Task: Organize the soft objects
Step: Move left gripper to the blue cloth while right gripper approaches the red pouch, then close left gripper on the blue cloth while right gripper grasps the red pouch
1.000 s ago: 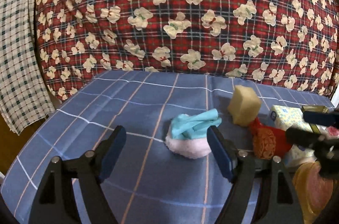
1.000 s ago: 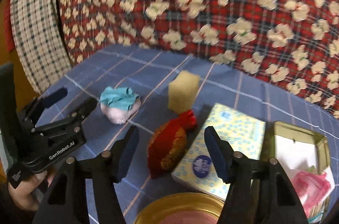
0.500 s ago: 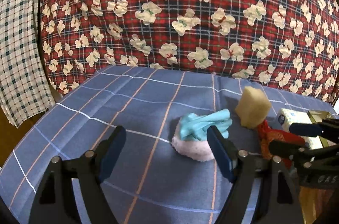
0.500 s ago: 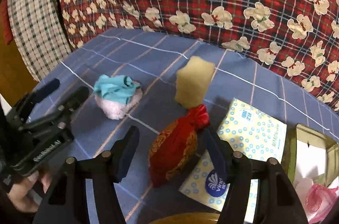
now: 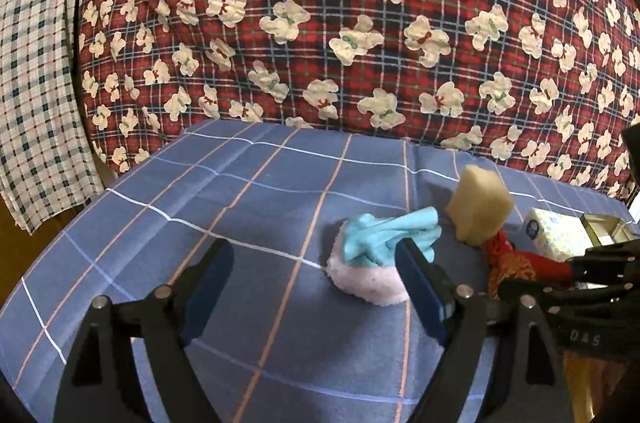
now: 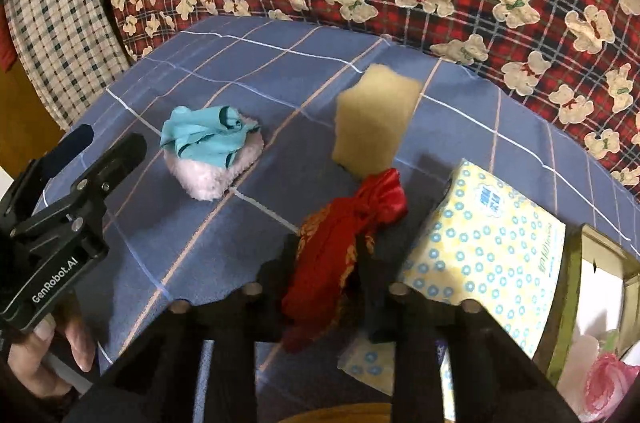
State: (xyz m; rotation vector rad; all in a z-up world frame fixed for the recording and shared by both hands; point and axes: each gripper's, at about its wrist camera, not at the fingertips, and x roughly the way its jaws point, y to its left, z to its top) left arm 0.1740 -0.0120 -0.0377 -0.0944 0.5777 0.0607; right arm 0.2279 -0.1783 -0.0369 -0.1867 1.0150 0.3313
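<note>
A red and gold drawstring pouch lies on the blue checked cloth; my right gripper is closed around it, its jaws pressing both sides. The pouch also shows in the left wrist view. A teal cloth on a pink fluffy pad lies just ahead of my open, empty left gripper, near its right finger; it also shows in the right wrist view. A tan sponge block stands upright behind the pouch, and shows in the right wrist view.
A yellow tissue pack lies right of the pouch. A gold tin with pink items sits at the far right. A red teddy-print quilt rises behind the cloth. A checked cloth hangs at left.
My right gripper moved forward and down onto the red pouch and shut on it. My left gripper edged nearer the teal cloth and pink pad, still open.
</note>
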